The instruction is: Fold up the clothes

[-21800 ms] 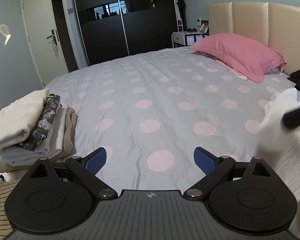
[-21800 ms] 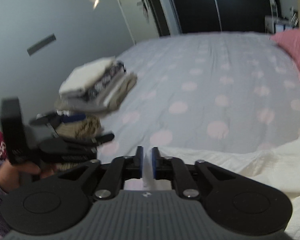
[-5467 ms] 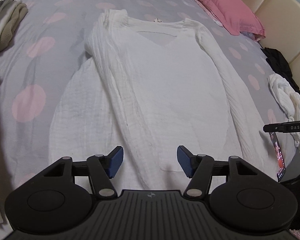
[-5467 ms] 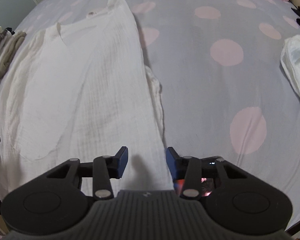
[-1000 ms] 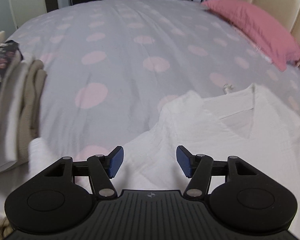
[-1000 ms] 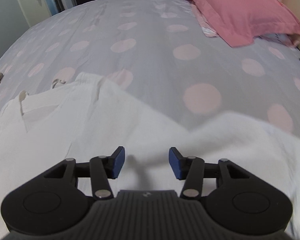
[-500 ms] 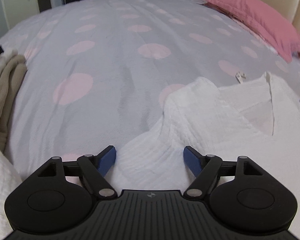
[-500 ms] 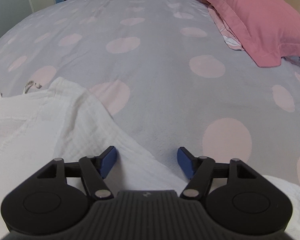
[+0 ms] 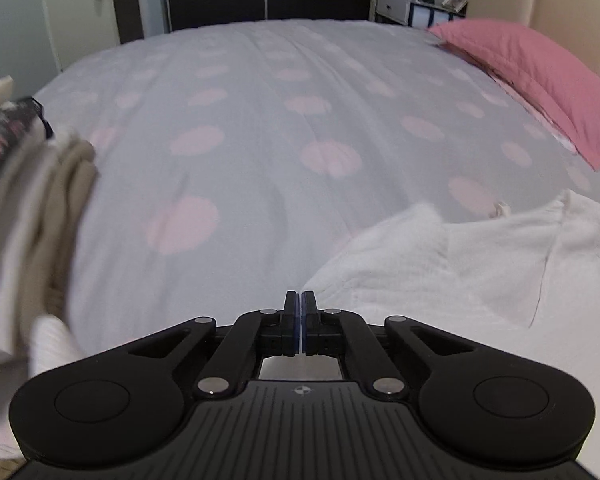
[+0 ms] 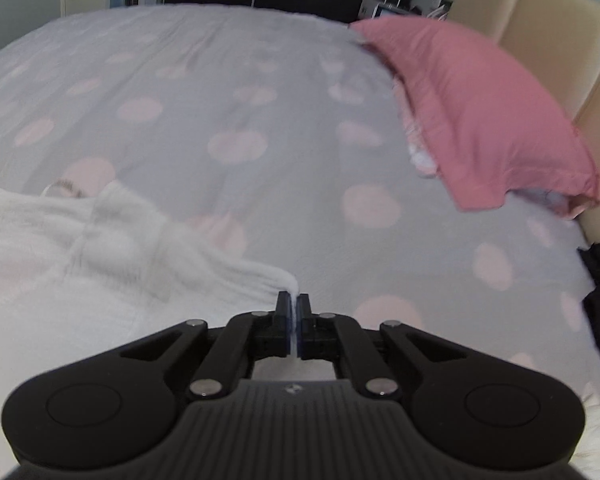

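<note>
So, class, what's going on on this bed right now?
A person is folding a white top on the spotted bed, with a gripper in each hand. The right gripper is shut on an edge of the top. The left gripper is shut at the opposite edge; whether it holds cloth is unclear. A stack of folded clothes sits to the left, a pink pillow by the headboard.

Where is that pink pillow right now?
The pink pillow lies at the head of the spotted bed, against the beige headboard. It is on the right in both views, far from the white top.
</note>
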A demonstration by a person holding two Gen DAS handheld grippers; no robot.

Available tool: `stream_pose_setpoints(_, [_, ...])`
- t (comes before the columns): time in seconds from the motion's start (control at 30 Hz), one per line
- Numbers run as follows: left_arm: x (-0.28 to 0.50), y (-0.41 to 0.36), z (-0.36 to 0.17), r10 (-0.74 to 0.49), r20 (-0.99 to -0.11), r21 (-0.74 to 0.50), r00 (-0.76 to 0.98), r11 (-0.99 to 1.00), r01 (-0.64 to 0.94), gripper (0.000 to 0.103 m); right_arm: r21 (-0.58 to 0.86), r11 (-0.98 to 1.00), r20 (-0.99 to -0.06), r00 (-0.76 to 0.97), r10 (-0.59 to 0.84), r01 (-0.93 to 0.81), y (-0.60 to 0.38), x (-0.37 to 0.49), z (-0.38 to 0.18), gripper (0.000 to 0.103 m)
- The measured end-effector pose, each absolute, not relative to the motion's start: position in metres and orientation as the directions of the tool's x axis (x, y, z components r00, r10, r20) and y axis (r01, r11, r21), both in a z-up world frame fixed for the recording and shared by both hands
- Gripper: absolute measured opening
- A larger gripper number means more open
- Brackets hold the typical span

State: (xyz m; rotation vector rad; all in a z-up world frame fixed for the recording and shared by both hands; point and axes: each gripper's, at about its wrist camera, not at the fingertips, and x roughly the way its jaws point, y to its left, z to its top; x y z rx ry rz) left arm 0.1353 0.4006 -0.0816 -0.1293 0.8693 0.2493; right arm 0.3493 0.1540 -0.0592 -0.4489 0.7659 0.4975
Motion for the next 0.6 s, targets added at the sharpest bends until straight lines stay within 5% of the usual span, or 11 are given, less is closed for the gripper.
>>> stream_pose_setpoints(0.37, [0.174, 0.393, -0.005, 0.215, -0.633, 0.014, 0.743, 0.964, -0.267, 0.0, -0.242, 0.851, -0.624, 0.746, 0.23, -0.465, 0.169, 0.371, 0.002, 0.002])
stream_pose_setpoints(0.6, [0.216, 0.394, -0.048, 0.227, -0.704, 0.084, 0.673, 0.968, -0.238, 0.0, -0.251, 0.851, -0.668, 0.719, 0.193, -0.462, 0.182, 0.398, -0.036, 0.002])
